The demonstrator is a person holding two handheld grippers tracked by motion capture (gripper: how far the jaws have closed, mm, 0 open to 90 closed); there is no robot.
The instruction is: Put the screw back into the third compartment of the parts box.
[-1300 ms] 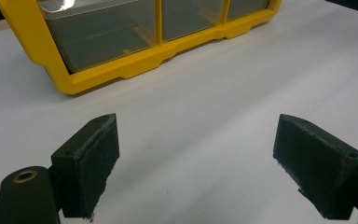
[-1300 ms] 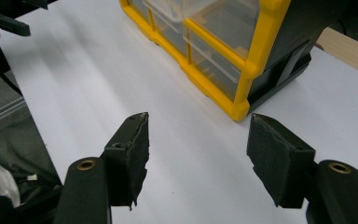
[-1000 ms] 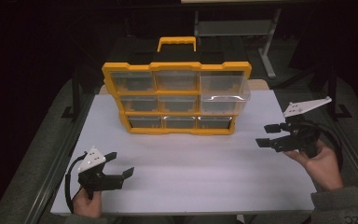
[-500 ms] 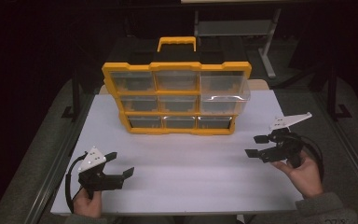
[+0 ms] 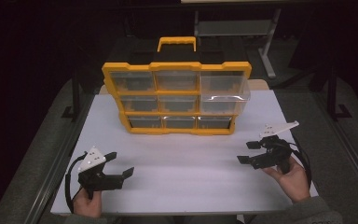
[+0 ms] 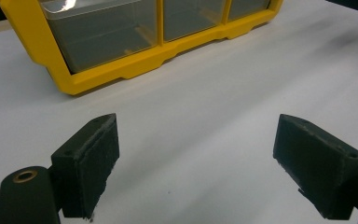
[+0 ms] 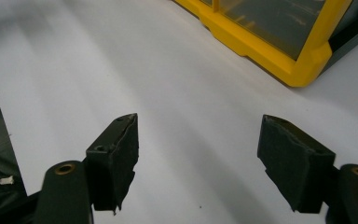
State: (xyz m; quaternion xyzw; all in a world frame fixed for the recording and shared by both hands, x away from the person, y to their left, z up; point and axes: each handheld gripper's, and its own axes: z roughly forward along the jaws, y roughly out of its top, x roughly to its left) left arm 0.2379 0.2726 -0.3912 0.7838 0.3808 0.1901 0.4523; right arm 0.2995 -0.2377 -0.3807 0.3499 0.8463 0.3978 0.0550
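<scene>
A yellow organizer box (image 5: 176,66) with clear drawers stands upright at the back middle of the white table (image 5: 191,186). Its right middle drawer (image 5: 224,97) is pulled out a little. My left gripper (image 5: 120,164) rests low at the near left, open, pointing right toward the table's middle. My right gripper (image 5: 247,152) is held at the near right and points left; its jaws have just been opening and nothing is between them. The left gripper view has open jaws (image 6: 200,158) over bare table before the box's lower frame (image 6: 121,74). In the right gripper view, open jaws (image 7: 203,161) face the box's corner (image 7: 261,51).
Metal rails (image 5: 60,158) run along the table's left and right sides. A grey stand (image 5: 235,28) is behind the box in the dark. Wide bare tabletop lies between the two grippers and in front of the box.
The right hand has come down and drawn in toward the near side of the table, its jaws a little wider. The left gripper has stayed put.
</scene>
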